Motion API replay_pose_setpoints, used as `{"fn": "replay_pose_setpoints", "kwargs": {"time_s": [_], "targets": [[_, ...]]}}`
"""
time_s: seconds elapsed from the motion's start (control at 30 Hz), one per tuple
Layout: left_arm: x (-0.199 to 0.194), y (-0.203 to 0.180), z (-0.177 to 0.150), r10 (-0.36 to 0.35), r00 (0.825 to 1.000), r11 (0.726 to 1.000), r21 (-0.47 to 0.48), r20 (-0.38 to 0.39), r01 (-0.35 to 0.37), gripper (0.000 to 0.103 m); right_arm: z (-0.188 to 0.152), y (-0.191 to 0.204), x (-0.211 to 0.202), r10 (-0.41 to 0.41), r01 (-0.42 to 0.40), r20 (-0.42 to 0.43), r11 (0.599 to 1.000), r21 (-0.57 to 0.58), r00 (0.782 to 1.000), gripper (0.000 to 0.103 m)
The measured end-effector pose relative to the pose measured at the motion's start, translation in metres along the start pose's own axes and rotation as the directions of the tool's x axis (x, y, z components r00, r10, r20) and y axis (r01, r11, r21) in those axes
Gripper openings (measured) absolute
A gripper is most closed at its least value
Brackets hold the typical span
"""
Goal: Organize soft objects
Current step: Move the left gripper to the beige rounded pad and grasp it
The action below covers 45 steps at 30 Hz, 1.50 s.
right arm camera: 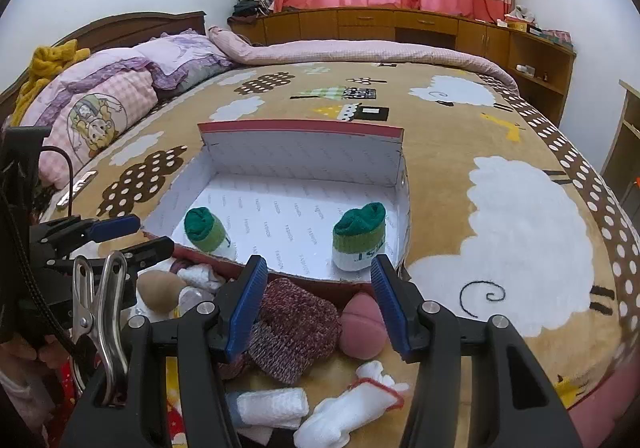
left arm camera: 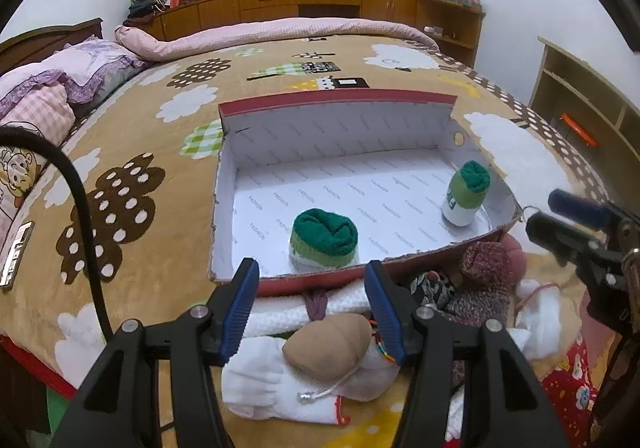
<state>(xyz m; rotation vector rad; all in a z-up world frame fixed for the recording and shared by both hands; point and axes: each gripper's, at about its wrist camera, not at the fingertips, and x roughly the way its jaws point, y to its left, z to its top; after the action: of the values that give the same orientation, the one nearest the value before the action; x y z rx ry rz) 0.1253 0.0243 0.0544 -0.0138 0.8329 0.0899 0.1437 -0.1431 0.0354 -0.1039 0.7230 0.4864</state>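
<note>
A red cardboard box (left arm camera: pixel 336 100) with a white lining lies open on the bed. Two rolled green socks stand inside it, one at the near left (left arm camera: pixel 324 236) and one at the right wall (left arm camera: pixel 468 188). In front of the box lies a pile of soft things: a tan pouch (left arm camera: pixel 328 348), a white glove (left arm camera: pixel 260 380), a maroon knit hat (right arm camera: pixel 292 324), a pink plush peach (right arm camera: pixel 362 328) and a rolled white cloth (right arm camera: pixel 272 406). My left gripper (left arm camera: pixel 312 266) hangs open above the pouch, holding nothing. My right gripper (right arm camera: pixel 320 261) is open above the hat, also holding nothing.
The box sits on a tan patterned blanket (right arm camera: pixel 520 232). Pillows (right arm camera: pixel 100 104) and a phone (left arm camera: pixel 16 248) lie at the left. A metal clip (right arm camera: pixel 100 308) hangs by the left gripper. A rolled pink quilt (left arm camera: pixel 280 32) runs along the bed's far side, with wooden cabinets behind.
</note>
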Motion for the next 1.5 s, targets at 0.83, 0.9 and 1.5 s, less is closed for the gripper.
{"fn": "replay_pose_setpoints", "kwargs": {"time_s": [0.83, 0.9, 1.5], "targets": [[-0.016, 0.007, -0.040, -0.022, 0.999, 1.000, -0.010, -0.030, 0.022, 0.058, -0.034, 0.000, -0.023, 0.060, -0.058, -0.028, 0.997, 0.060, 0.998, 0.055], [-0.011, 0.006, -0.042, -0.031, 0.999, 0.999, -0.015, -0.039, 0.031, 0.058, -0.039, 0.001, -0.025, 0.063, -0.061, -0.032, 0.996, 0.065, 0.997, 0.055], [0.016, 0.002, -0.048, -0.081, 0.996, 0.995, -0.069, -0.039, 0.078, 0.058, -0.074, 0.007, -0.022, 0.037, -0.036, -0.073, 0.999, 0.018, 0.997, 0.055]]}}
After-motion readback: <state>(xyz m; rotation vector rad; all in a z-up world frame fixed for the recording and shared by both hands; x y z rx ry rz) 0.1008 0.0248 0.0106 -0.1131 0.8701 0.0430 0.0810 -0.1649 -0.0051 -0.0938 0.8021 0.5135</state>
